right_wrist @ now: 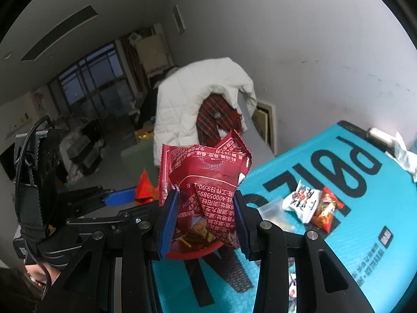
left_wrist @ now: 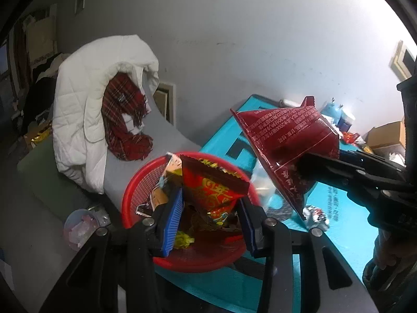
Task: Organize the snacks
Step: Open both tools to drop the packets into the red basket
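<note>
A red mesh basket [left_wrist: 135,182] with several snack packets stands on the teal surface [left_wrist: 224,133]. My left gripper [left_wrist: 208,211] is over the basket, shut on a red and gold snack packet [left_wrist: 211,187]. My right gripper [right_wrist: 206,219] is shut on a dark red snack bag [right_wrist: 206,172] with white print, held above the basket's rim [right_wrist: 198,253]. The same bag [left_wrist: 286,135] shows in the left wrist view, held up to the right of the basket by the right gripper [left_wrist: 305,164]. The left gripper [right_wrist: 122,195] shows at the left of the right wrist view.
Two small snack packets [right_wrist: 302,203] [right_wrist: 325,208] and a clear bag [right_wrist: 271,208] lie on the teal surface to the right. A white jacket [left_wrist: 86,104] and plaid scarf [left_wrist: 122,120] lie behind the basket. Cardboard boxes [left_wrist: 385,135] stand at far right. A clear cup [left_wrist: 78,227] sits at left.
</note>
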The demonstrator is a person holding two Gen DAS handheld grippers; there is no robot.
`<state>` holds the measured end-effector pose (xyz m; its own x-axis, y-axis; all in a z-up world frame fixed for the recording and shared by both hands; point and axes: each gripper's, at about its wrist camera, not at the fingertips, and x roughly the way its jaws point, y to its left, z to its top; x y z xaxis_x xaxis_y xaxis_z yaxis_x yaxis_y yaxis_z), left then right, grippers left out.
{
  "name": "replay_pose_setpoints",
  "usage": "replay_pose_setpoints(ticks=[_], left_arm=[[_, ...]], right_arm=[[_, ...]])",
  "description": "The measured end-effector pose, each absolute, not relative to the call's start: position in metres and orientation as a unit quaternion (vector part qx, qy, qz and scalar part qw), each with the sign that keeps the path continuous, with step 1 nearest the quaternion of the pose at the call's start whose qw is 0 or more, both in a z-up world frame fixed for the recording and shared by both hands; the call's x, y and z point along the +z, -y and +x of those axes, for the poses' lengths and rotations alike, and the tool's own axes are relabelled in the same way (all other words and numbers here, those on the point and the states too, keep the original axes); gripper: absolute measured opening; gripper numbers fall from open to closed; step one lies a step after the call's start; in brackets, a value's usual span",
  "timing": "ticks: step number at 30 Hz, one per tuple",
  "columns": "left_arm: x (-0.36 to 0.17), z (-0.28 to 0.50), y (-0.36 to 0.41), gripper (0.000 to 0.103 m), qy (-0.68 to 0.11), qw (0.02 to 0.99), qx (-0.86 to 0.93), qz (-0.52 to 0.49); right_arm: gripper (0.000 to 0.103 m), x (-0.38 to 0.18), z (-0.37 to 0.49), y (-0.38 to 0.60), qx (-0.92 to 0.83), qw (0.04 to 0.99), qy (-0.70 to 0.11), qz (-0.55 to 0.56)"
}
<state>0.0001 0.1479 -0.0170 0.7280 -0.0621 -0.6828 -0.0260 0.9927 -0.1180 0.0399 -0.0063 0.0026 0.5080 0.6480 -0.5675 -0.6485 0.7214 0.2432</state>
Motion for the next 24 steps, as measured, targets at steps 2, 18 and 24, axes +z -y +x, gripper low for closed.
replay_pose_setpoints(ticks=[2,18,24], left_arm=[[-0.021,0.003,-0.15,0.041,-0.375,0.925,-0.008,-0.06],[-0.053,0.01,-0.171,0.047,-0.42,0.903,0.012,-0.085],[-0.05,-0.003,-0.189,0.048,-0.412,0.905,0.031,-0.102]], right_arm=[[0.04,-0.002,0.043,0.003,0.372,0.866,-0.333,-0.003],[0.04,-0.022,0.053,-0.014,0.368,0.859,-0.355,-0.015],[0.04,-0.028,0.05,-0.028,0.383,0.853,-0.354,-0.016]])
